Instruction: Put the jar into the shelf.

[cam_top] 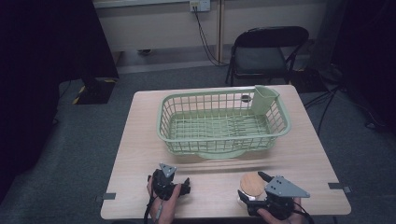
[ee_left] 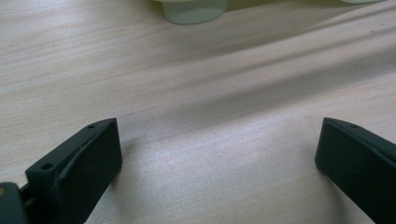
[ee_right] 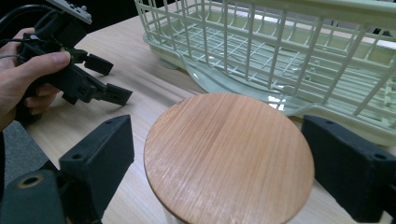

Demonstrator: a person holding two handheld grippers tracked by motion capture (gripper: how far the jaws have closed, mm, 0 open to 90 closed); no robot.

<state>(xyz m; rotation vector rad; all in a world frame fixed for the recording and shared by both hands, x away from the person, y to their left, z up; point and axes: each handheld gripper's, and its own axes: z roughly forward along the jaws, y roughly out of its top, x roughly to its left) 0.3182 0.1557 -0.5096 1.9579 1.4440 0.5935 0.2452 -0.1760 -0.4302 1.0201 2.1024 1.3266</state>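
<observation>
A jar with a round wooden lid (cam_top: 251, 184) (ee_right: 229, 154) stands near the table's front edge on the right. My right gripper (cam_top: 254, 186) (ee_right: 217, 154) has one jaw on each side of the lid. A thin gap shows at the left jaw, while the right jaw is at the rim. The lid hides the jar's body. My left gripper (cam_top: 186, 185) (ee_left: 219, 154) (ee_right: 105, 79) is held low over bare wood at the front left, open, with nothing between its jaws.
A pale green dish basket (cam_top: 219, 140) (ee_right: 280, 56) sits mid-table on a drip tray, and one foot of the basket (ee_left: 194, 11) is in the left gripper view. A green cutlery cup (cam_top: 265, 99) hangs in its far right corner. A folding chair (cam_top: 261, 56) stands beyond the table (cam_top: 140, 140).
</observation>
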